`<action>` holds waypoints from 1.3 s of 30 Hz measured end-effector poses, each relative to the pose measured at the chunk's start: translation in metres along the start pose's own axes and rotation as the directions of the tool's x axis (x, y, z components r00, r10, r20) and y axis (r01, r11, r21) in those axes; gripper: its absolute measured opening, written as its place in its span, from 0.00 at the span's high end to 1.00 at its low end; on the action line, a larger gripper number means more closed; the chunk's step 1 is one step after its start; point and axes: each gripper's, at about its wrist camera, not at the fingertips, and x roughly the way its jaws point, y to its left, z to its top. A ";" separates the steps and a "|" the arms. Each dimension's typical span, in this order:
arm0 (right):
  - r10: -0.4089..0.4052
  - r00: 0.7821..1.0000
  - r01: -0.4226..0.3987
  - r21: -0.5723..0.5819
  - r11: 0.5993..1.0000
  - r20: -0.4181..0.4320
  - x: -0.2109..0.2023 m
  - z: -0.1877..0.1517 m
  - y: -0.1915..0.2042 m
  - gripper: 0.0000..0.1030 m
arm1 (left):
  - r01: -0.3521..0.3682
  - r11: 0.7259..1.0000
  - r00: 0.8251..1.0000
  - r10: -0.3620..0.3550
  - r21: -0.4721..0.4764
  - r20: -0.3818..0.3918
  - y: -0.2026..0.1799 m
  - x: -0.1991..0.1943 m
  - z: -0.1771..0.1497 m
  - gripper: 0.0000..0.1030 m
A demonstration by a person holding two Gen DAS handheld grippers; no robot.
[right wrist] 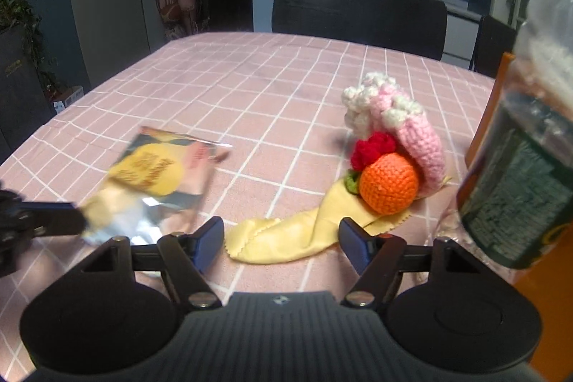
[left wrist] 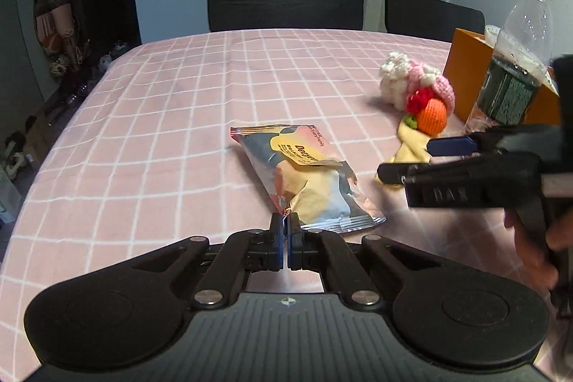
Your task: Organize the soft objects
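Snack bag (left wrist: 308,174): lies flat on the surface (left wrist: 179,117), at centre in the left wrist view. Long axis runs from 11 o'clock, the far sealed end, to 5 o'clock, the near crimped end.

Left claw (left wrist: 285,224): closed, its pads pinching the near crimped corner of the snack bag. In the right wrist view the left claw enters from 9 o'clock and the bag is blurred.

Yellow cloth (right wrist: 286,238): rumpled strip on the surface, long axis from 8 o'clock to 2 o'clock in the right wrist view. Its far end lies under the crochet toy (right wrist: 394,145).

Right claw (right wrist: 281,240): jaws wide apart, one on each side of the near end of the yellow cloth. The pads do not press on it. Nothing is held.

Crochet toy: orange ball, red flower, pink and white parts. It rests on the surface at 1 o'clock from the cloth.

Plastic bottle (left wrist: 515,59): upright, dark label, white cap, at 3 o'clock from the toy, just in front of an orange box (left wrist: 469,59).

Two dark chairs (left wrist: 286,2) stand at the far edge of the surface, at 12 o'clock.
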 end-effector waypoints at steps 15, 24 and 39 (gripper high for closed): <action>-0.004 1.000 0.005 -0.035 0.999 0.024 -0.026 -0.010 -0.002 0.99 | 0.035 0.999 0.999 -0.034 0.018 -0.041 0.007 -0.030 -0.026 0.93; 0.094 0.995 -0.094 0.006 0.996 0.014 -0.085 -0.046 -0.005 0.99 | 0.057 0.991 0.998 -0.052 -0.121 0.047 0.009 -0.035 -0.014 0.32; 0.069 0.997 -0.067 -0.048 0.997 0.044 -0.086 -0.061 -0.012 0.59 | 0.038 0.902 0.999 -0.046 -0.431 -0.007 0.039 0.009 0.002 0.29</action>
